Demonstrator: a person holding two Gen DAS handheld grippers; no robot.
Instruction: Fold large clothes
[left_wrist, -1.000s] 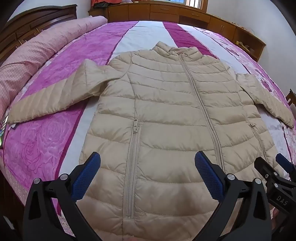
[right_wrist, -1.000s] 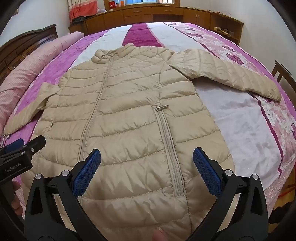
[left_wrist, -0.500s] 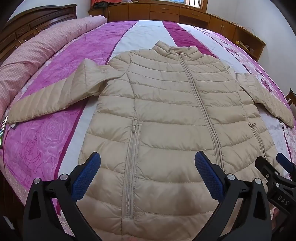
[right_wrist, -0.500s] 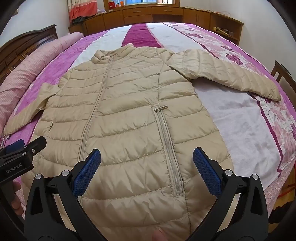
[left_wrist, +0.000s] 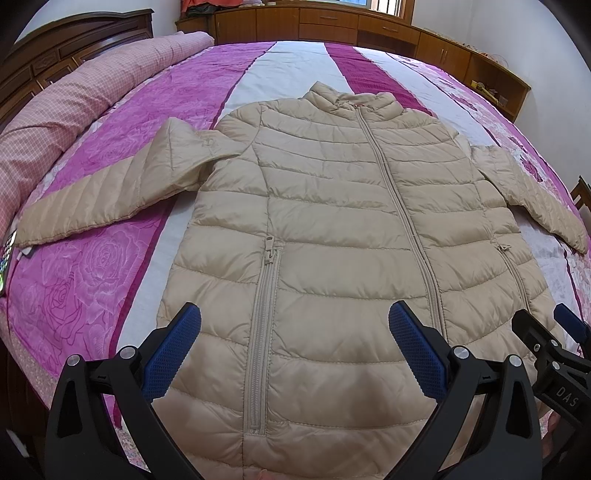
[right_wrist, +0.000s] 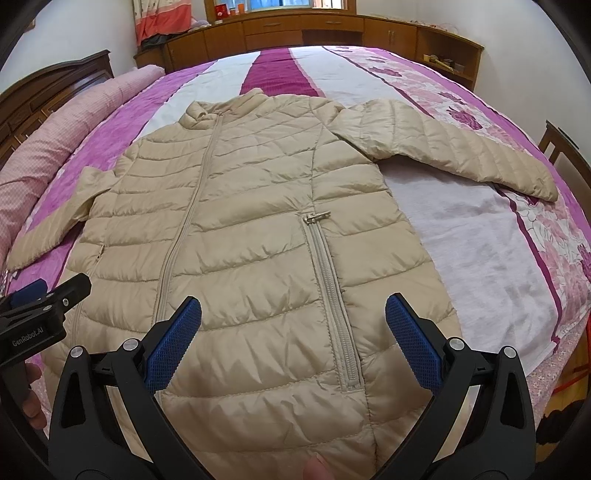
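Observation:
A beige quilted puffer jacket (left_wrist: 332, 229) lies flat and zipped on the bed, front up, collar far, hem near me, both sleeves spread out sideways. It also shows in the right wrist view (right_wrist: 236, 229). My left gripper (left_wrist: 293, 343) hovers open and empty above the hem on the jacket's left half, over the left pocket zipper (left_wrist: 264, 332). My right gripper (right_wrist: 293, 339) hovers open and empty above the hem on the right half, over the right pocket zipper (right_wrist: 332, 306). Each gripper shows at the edge of the other's view.
The bed has a purple, white and pink floral cover (left_wrist: 92, 266). A rolled pink checked quilt (left_wrist: 74, 96) lies along the left side by the dark headboard (left_wrist: 55, 48). Wooden cabinets (right_wrist: 314, 33) line the far wall. A wooden chair (right_wrist: 557, 144) stands at the right.
Almost nothing has changed. Both grippers stay open above the hem, with only a slight drift of the views.

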